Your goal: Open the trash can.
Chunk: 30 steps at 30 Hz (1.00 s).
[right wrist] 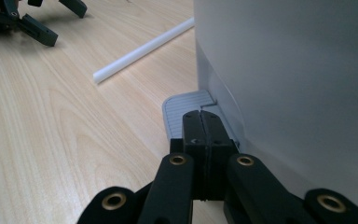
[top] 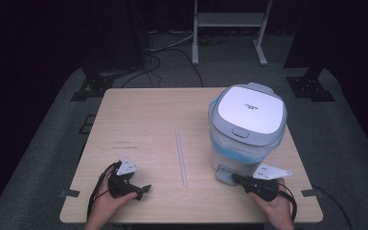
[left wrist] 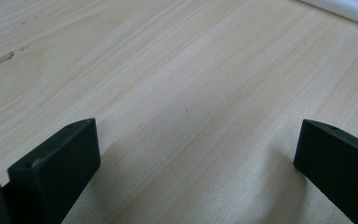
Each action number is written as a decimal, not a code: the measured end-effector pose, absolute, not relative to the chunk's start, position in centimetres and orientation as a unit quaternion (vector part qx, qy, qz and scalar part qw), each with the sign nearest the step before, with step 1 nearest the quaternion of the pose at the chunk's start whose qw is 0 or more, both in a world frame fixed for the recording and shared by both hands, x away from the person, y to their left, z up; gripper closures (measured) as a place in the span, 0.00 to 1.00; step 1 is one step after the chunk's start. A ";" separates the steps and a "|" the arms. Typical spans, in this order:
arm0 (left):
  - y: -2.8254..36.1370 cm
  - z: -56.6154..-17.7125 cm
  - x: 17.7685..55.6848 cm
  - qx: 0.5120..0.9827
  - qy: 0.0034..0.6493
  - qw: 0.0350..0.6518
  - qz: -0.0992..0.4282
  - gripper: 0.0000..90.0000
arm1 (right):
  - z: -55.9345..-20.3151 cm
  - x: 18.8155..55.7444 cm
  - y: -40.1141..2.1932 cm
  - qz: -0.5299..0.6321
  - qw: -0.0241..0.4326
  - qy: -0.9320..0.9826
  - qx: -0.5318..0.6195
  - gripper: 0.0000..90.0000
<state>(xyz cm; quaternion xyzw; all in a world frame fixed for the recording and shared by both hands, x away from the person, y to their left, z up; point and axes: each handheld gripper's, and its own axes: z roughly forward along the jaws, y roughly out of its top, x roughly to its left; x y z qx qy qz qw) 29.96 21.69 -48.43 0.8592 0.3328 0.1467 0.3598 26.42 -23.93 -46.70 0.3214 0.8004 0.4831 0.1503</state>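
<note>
grey pedal (right wrist: 186, 109) beneath closed right fingers (right wrist: 200, 128).

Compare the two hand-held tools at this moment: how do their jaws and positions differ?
The left tool has its jaws spread wide over bare table; the right tool has its jaws pressed together with nothing between them. The left tool sits apart from everything, while the right tool's tip is at the grey pedal of the bin, seemingly on it. Both are black, each held in a hand at the near edge.

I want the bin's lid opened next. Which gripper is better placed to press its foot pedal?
Right. The right gripper, jaws shut, sits at the grey ribbed foot pedal of the white pedal bin; the left gripper rests apart.
</note>
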 end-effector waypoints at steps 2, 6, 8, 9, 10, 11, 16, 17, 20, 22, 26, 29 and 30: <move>21.7 -48.4 30.0 0.859 0.333 0.360 0.147 0.00 | -46.8 26.5 -23.6 0.484 0.153 0.800 0.319 1.00; 21.7 -48.4 30.0 0.859 0.333 0.360 0.147 0.00 | -46.9 26.6 -23.2 0.483 0.159 0.802 0.314 1.00; 21.7 -48.4 30.0 0.859 0.333 0.360 0.147 0.00 | -47.0 26.6 -22.9 0.480 0.164 0.803 0.312 1.00; 21.7 -48.4 30.0 0.859 0.333 0.360 0.147 0.00 | -47.0 26.6 -22.9 0.480 0.164 0.803 0.312 1.00; 21.7 -48.4 30.0 0.859 0.333 0.360 0.147 0.00 | -47.1 26.7 -22.7 0.478 0.166 0.805 0.311 0.99; 21.7 -48.4 30.0 0.859 0.333 0.360 0.147 0.00 | -47.1 26.7 -22.7 0.478 0.166 0.805 0.311 0.99; 21.7 -48.4 30.0 0.859 0.333 0.360 0.147 0.00 | -47.3 26.6 -22.5 0.472 0.172 0.807 0.310 0.99; 21.7 -48.4 30.0 0.859 0.333 0.360 0.147 0.00 | -47.3 26.6 -22.5 0.472 0.172 0.807 0.310 0.99; 21.7 -48.4 30.0 0.859 0.333 0.360 0.147 0.00 | -47.5 26.5 -22.4 0.468 0.189 0.810 0.297 1.00; 21.7 -48.4 30.0 0.859 0.333 0.360 0.147 0.00 | -47.6 26.4 -22.4 0.469 0.196 0.809 0.294 1.00; 21.7 -48.4 30.0 0.859 0.333 0.360 0.147 0.00 | -48.1 26.4 -22.5 0.478 0.204 0.804 0.288 1.00; 21.7 -48.4 30.0 0.859 0.333 0.360 0.147 0.00 | -48.1 26.4 -22.4 0.476 0.205 0.805 0.289 1.00; 21.7 -48.4 29.9 0.859 0.333 0.359 0.147 0.00 | -48.1 26.4 -22.4 0.475 0.205 0.806 0.289 1.00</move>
